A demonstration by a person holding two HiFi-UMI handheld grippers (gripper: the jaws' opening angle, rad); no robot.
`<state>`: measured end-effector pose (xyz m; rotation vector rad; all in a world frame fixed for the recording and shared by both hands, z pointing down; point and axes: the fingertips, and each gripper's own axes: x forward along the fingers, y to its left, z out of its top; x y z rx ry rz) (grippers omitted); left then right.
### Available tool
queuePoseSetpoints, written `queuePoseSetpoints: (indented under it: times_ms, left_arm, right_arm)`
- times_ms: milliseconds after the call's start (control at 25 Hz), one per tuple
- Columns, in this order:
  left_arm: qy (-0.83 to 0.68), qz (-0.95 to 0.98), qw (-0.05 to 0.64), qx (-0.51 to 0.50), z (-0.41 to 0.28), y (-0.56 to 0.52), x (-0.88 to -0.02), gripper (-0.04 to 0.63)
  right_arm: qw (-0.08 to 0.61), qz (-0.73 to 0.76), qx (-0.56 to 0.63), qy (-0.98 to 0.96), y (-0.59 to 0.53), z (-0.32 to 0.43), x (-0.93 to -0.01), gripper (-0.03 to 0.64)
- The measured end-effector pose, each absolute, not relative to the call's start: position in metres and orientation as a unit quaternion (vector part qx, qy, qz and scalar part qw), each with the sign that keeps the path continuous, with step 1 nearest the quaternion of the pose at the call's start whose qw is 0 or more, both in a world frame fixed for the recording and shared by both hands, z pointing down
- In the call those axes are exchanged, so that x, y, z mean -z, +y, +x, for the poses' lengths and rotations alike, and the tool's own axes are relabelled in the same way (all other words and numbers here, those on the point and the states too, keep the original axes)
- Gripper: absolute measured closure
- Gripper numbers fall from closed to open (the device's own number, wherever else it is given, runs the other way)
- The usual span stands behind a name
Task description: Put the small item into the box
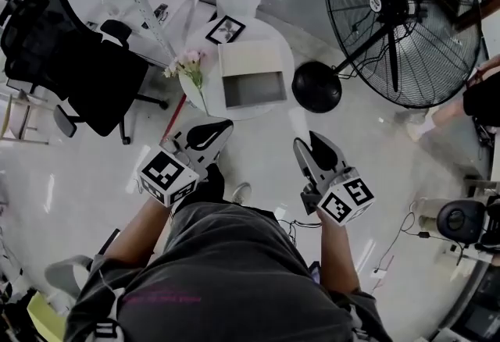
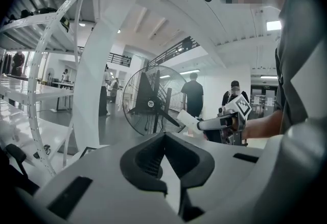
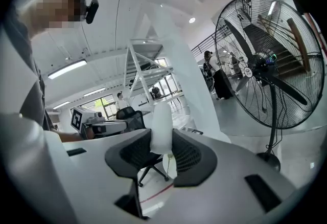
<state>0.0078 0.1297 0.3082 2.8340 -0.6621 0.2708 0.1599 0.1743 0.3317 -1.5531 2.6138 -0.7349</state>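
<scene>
The right claw [image 3: 162, 135] is pinching the small item [image 3: 162, 115], a pale, rounded piece that stands upright between the pads, with much of it above them. The left claw [image 2: 163, 135] is pressed together with nothing in it. In the head view both claws hang over the floor, short of the round desk [image 1: 277, 40], so the item is well apart from the box [image 1: 251, 61]. The box sits open at the desk's near edge. A spray of pink flowers [image 1: 187, 63] leans just beside the box's left wall, and a small picture frame [image 1: 225, 30] lies nearer the far edge.

The likeliest failure is probably the grip itself. Only the lower part of the item seems to be caught, so a jolt or a tilt of the claw on the way in could let it pivot or slip out onto the floor. Letting go too soon, before the item is over the opening, would land it on the rim or the desk. A wide swing from the left could knock the flowers (they look light and easily toppled). The fan's black base [image 1: 316, 87] stands on the floor close by the desk's right edge and could catch a foot.
</scene>
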Motion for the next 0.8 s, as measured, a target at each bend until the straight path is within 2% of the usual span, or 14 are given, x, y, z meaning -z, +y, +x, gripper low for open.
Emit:
queuePoseSetpoints:
  times_ms: [800]
  left_arm:
    - [-0.179,0.97,0.129,-0.099,-0.053,-0.025,-0.339,0.58]
  right_arm:
    - [-0.015,-0.53,0.254,0.809,0.029,0.094,-0.353,0.48]
